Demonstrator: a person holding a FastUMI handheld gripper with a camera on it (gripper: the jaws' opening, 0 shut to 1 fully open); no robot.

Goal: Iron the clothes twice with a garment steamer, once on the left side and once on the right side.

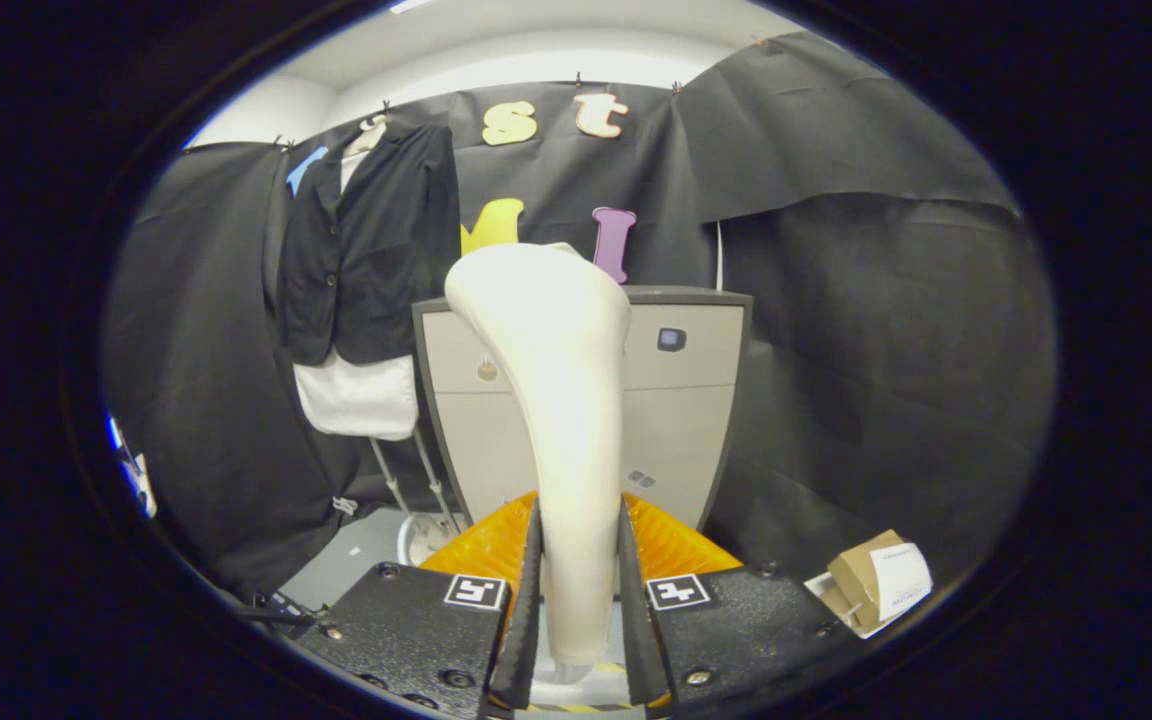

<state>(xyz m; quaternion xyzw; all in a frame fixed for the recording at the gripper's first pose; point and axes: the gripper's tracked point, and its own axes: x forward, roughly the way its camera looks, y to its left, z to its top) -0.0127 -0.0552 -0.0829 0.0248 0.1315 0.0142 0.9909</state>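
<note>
My gripper is shut on the handle of a cream-white garment steamer, which stands upright between the two fingers with its wide head tipped up and to the left. Beyond it and to the left hangs a black jacket over a white garment on a stand. The steamer head is well short of the clothes and apart from them.
A beige cabinet with a small dark panel stands straight ahead behind the steamer. The clothes stand's white legs and round base rest on the floor at the left. A cardboard box with a paper label lies at the right.
</note>
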